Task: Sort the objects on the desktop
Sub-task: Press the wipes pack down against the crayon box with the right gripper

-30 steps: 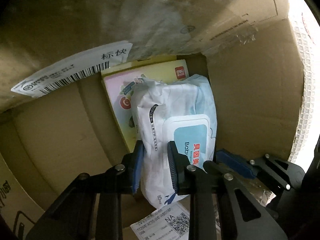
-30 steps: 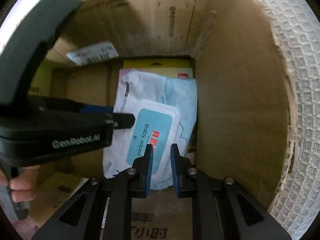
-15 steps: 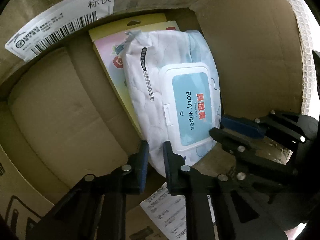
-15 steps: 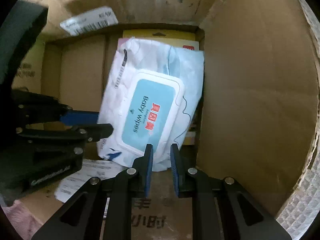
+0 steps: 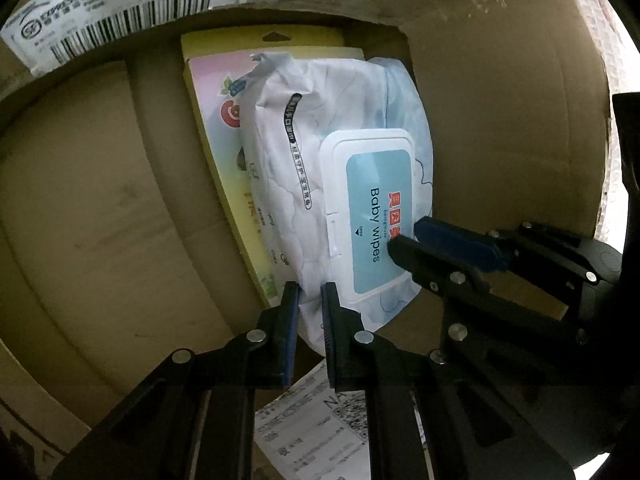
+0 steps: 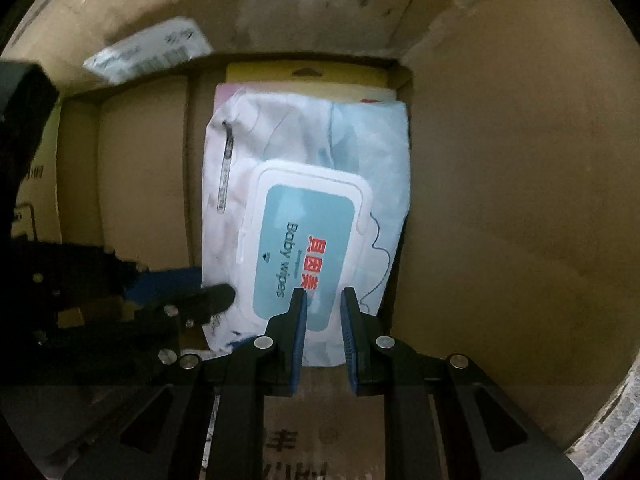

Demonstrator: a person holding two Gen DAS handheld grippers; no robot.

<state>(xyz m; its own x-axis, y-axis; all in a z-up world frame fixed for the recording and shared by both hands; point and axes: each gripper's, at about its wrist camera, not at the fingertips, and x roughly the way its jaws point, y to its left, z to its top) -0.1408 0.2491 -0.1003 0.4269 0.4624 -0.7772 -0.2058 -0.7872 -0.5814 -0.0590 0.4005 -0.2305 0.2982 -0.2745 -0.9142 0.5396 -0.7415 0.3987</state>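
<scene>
Left gripper [image 5: 310,294]: jaws nearly together and closing, the near corner of the white-and-blue soft baby-wipes pack [image 5: 340,184] between them. Right gripper [image 6: 323,300]: a narrow gap, empty, hovering over the pack's near end. Pack lies atop a yellow flat card package [image 5: 208,120] in the brown cardboard box [image 5: 500,128], against its right wall; bare floor left.
</scene>
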